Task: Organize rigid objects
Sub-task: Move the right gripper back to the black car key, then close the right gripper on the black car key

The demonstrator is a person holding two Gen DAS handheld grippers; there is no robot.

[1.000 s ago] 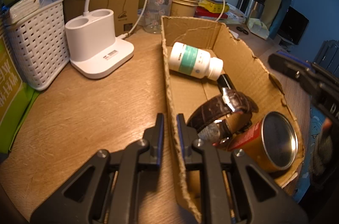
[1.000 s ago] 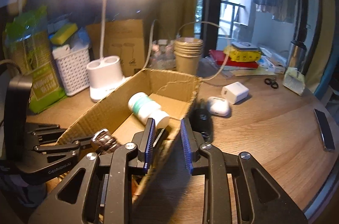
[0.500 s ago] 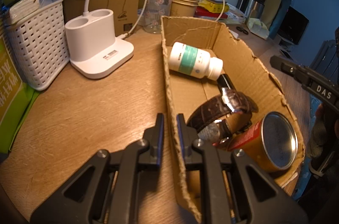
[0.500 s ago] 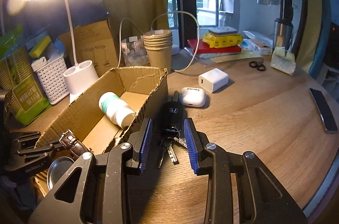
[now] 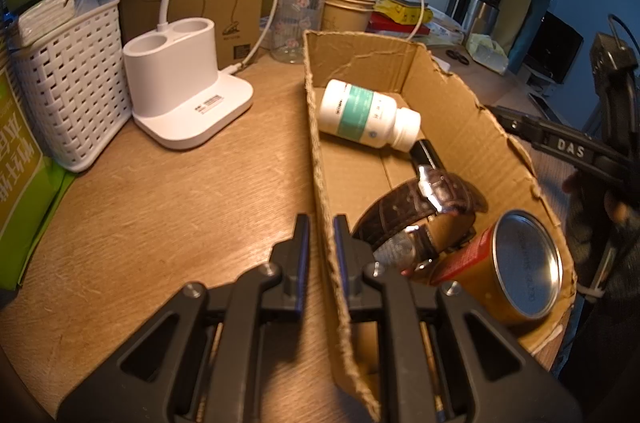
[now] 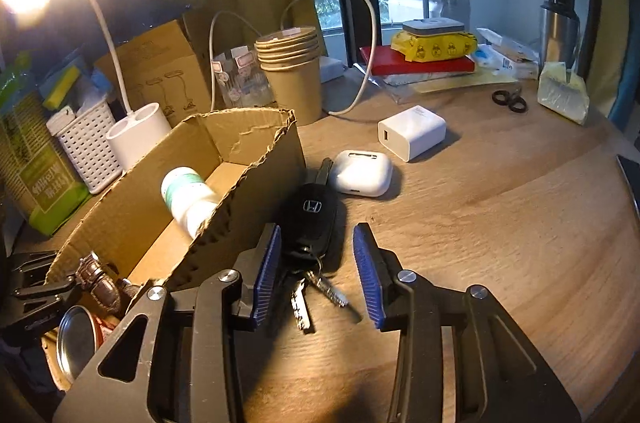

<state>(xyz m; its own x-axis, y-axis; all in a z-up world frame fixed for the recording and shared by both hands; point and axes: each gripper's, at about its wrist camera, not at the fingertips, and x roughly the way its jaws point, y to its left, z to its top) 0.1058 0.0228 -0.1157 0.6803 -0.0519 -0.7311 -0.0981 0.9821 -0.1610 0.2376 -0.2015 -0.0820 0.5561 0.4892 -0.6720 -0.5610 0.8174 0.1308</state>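
the black car key with its metal key bunch lies on the wooden table, touching the outer wall of the open brown cardboard box. my right gripper has just been widening its jaws, straddling the key without touching. my left gripper is clamped on the box's wall.

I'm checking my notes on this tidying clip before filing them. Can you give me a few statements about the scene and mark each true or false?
1. The left gripper clamps the cardboard box wall. True.
2. The car key lies inside the box. False: it lies on the table beside the box.
3. The right gripper is open around the key's ring end. True; its jaws have just been opening.
4. The pill bottle stands upright. False: it lies on its side.
5. The earbud case is in the box. False: on the table.
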